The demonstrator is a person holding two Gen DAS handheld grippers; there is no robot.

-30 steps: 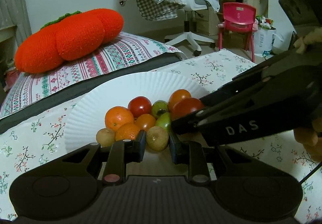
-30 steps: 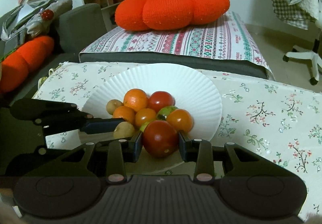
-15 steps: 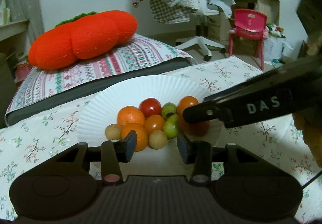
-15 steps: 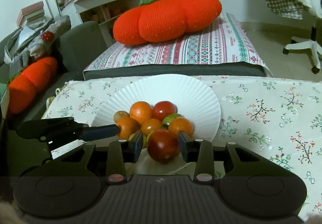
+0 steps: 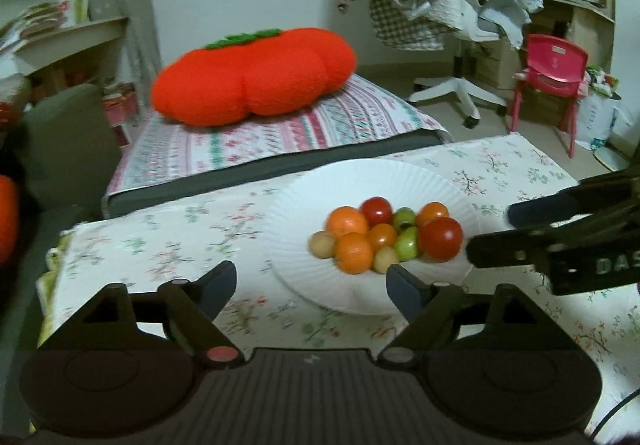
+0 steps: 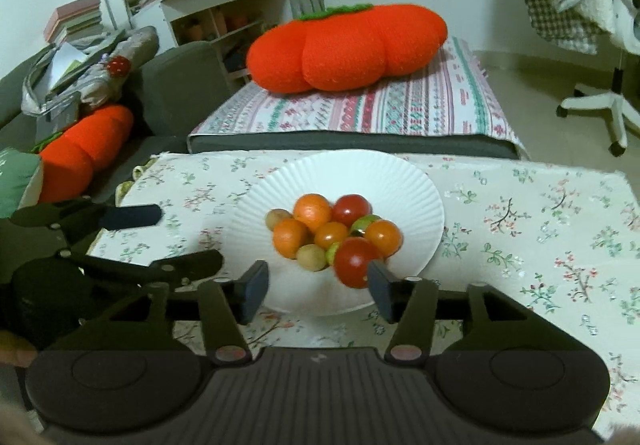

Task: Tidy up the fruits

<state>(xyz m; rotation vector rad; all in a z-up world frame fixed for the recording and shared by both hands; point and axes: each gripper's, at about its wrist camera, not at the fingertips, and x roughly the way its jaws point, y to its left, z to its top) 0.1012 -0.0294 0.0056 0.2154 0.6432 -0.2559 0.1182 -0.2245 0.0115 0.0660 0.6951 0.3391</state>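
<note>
The left gripper [image 5: 310,287] has just been opening; its fingers [image 5: 218,285] stand wide apart with nothing between them, only tablecloth [image 5: 168,245] and the near rim of the plate [image 5: 360,173] showing in the gap. It sits back from the fruit, near the plate's front-left edge.

The right gripper [image 6: 316,289] has also just been opening. Its jaws are spread and hold nothing: the big tomato [image 6: 354,261] lies in front of the right finger [image 6: 380,291], overlapping its tip in the right wrist view, but whether it touches that pad cannot be told; the left finger is well clear of it. In the left wrist view the same gripper [image 5: 492,235] comes in from the right, its tips just beside the tomato [image 5: 440,239].

The fruit pile [image 6: 332,233] sits in the middle and front half of the white plate [image 6: 400,181]: two oranges, two red tomatoes, smaller orange tomatoes, green ones and two tan round fruits, all touching in one cluster. The pieces are round, so none has a clear long axis or pointing direction. The big tomato rests at the pile's near right edge.

The plate lies flat on the floral tablecloth [image 6: 520,229]. Beyond it a red pumpkin cushion [image 6: 348,45] rests on a striped mattress [image 6: 420,105].
</note>
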